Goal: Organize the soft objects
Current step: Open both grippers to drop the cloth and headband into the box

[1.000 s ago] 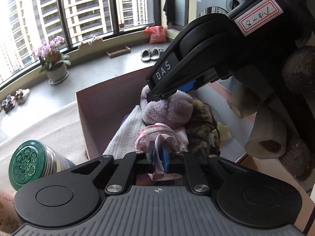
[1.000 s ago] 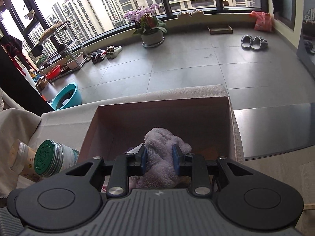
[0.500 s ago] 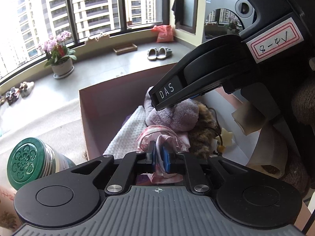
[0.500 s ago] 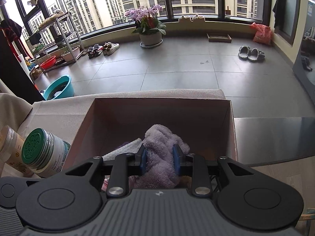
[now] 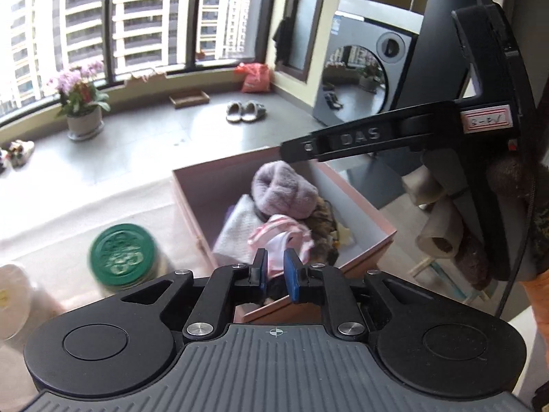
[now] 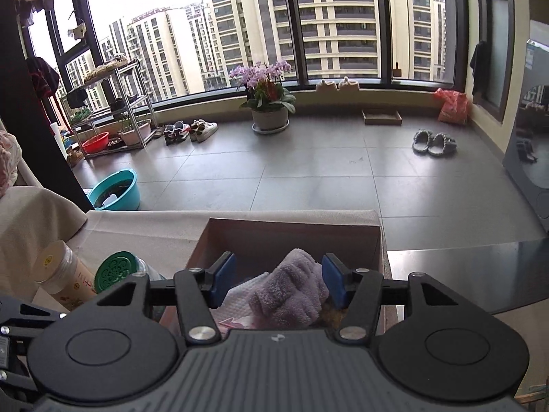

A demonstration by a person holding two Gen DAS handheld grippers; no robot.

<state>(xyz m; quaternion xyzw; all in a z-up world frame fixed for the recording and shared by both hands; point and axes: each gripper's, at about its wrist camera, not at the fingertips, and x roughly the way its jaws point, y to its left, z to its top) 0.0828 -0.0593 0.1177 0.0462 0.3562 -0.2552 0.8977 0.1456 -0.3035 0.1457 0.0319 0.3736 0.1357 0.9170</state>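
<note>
Both jaws just opening — right gripper (image 6: 278, 283) clear of purple plush (image 6: 291, 295).

Daylight pours through the windows (image 6: 343, 27), overexposed outside; fisheye bends the edges, and the green lid (image 5: 123, 252) is motion-blurred.
</note>
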